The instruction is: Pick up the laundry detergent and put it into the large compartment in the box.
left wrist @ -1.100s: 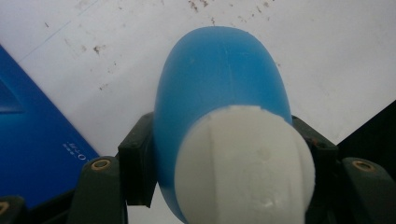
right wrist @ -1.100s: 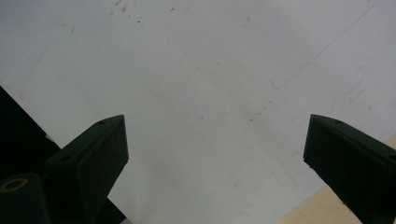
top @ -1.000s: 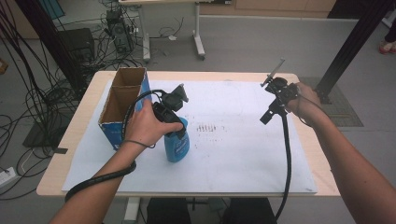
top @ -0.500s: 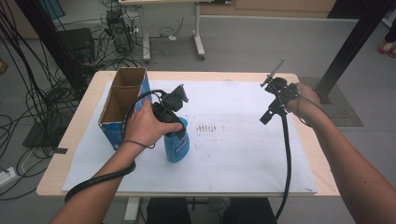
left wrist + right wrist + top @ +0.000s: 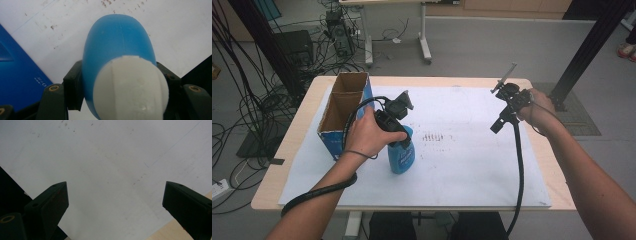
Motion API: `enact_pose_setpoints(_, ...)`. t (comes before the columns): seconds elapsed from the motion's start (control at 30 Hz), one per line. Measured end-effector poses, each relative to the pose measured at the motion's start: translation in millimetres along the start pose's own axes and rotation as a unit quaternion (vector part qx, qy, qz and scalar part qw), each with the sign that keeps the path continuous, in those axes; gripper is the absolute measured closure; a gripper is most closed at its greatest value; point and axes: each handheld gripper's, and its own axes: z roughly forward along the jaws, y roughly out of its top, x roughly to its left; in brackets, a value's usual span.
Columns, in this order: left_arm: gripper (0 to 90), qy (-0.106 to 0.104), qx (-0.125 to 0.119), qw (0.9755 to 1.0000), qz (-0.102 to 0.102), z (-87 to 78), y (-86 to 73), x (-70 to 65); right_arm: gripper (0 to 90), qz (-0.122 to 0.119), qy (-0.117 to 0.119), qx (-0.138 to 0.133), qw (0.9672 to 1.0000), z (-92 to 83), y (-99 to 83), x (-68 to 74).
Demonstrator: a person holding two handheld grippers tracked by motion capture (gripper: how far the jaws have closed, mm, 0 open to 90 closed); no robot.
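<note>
A blue plastic bottle [image 5: 401, 155] with a white cap [image 5: 131, 87] stands upright on the white sheet, left of the table's middle. My left gripper [image 5: 398, 134] is shut on its neck just below the cap; in the left gripper view the two black jaws press the blue body [image 5: 117, 42] from both sides. My right gripper [image 5: 497, 125] hovers above the right side of the sheet, held up off the table. Its jaws stand wide apart in the right gripper view, with only bare white paper [image 5: 112, 170] between them.
An open cardboard box [image 5: 343, 107] with blue sides stands at the table's left, close beside the bottle and my left hand. A patch of dark marks [image 5: 432, 137] lies on the paper at the middle. The wooden table edge [image 5: 557, 170] runs along the right.
</note>
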Motion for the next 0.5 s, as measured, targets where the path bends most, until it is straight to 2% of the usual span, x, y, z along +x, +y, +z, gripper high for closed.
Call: enact_pose_setpoints(0.5,37.5,0.001,-0.001,1.0,-0.001,0.2,0.1,-0.3,6.0,0.0,0.0,0.001,1.0,-0.4,-0.3,-0.2)
